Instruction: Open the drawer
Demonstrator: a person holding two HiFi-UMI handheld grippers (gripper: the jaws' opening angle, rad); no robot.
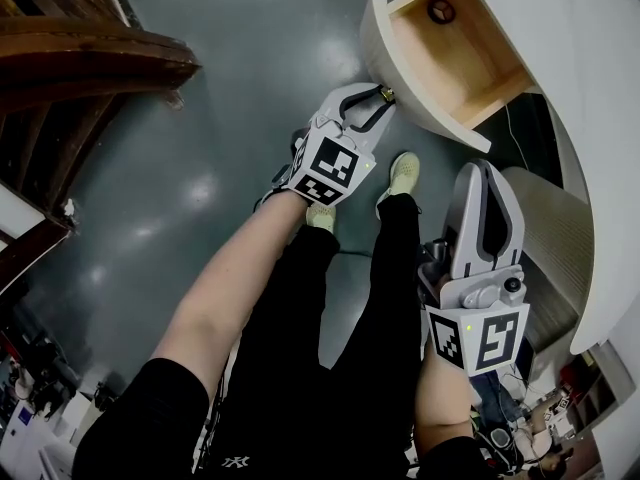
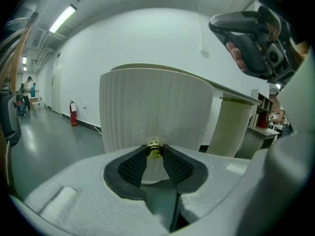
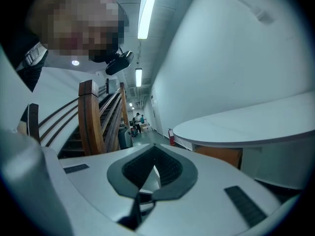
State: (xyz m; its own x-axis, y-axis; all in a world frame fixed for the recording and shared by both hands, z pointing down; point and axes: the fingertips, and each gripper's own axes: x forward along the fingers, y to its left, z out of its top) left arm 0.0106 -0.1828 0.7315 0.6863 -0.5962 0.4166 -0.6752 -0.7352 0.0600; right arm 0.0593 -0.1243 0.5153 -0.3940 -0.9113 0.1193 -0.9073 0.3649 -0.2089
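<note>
Head view: the drawer (image 1: 373,40) stands well out of the white desk (image 1: 590,88), its wooden inside showing. Our left gripper (image 1: 381,96) is at its brass knob (image 1: 388,95), and the right gripper (image 1: 485,173) hangs apart by our legs.

Left gripper view: the jaws pinch that knob.

Right gripper view: the jaws are pressed together on nothing.

We judge the pull nearly done. Next we should spread the left jaws and back straight off.
</note>
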